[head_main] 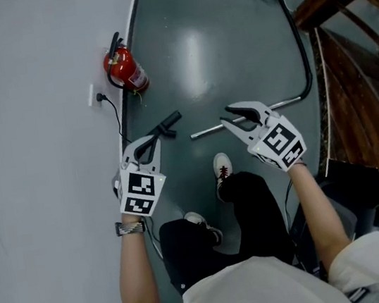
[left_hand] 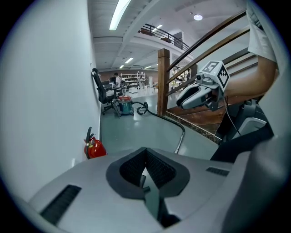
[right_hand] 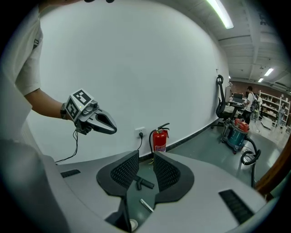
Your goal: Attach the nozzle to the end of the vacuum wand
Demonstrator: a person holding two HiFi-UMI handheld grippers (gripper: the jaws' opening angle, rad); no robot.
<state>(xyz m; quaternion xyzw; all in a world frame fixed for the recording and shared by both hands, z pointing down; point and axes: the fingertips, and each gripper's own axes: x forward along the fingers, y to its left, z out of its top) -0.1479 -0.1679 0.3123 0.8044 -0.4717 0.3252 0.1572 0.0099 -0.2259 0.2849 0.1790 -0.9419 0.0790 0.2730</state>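
Note:
A black nozzle [head_main: 169,124] lies on the grey-green floor near the wall. Just to its right lies the metal vacuum wand [head_main: 204,132], whose far end bends up into a black hose [head_main: 298,37]. My left gripper [head_main: 149,143] hovers over the near end of the nozzle, jaws shut and empty; its pads [left_hand: 154,170] meet in the left gripper view. My right gripper [head_main: 228,116] hangs above the wand, open, with nothing between its pads. Through its gap I see the nozzle [right_hand: 142,182] and the wand's free end [right_hand: 146,205] on the floor below.
A red fire extinguisher [head_main: 125,68] stands by the white wall [head_main: 25,102], beside a plugged socket [head_main: 95,96]. A wooden staircase [head_main: 357,85] runs along the right. The person's shoes [head_main: 222,167] stand just below the wand. A vacuum cleaner [left_hand: 123,107] sits far down the hall.

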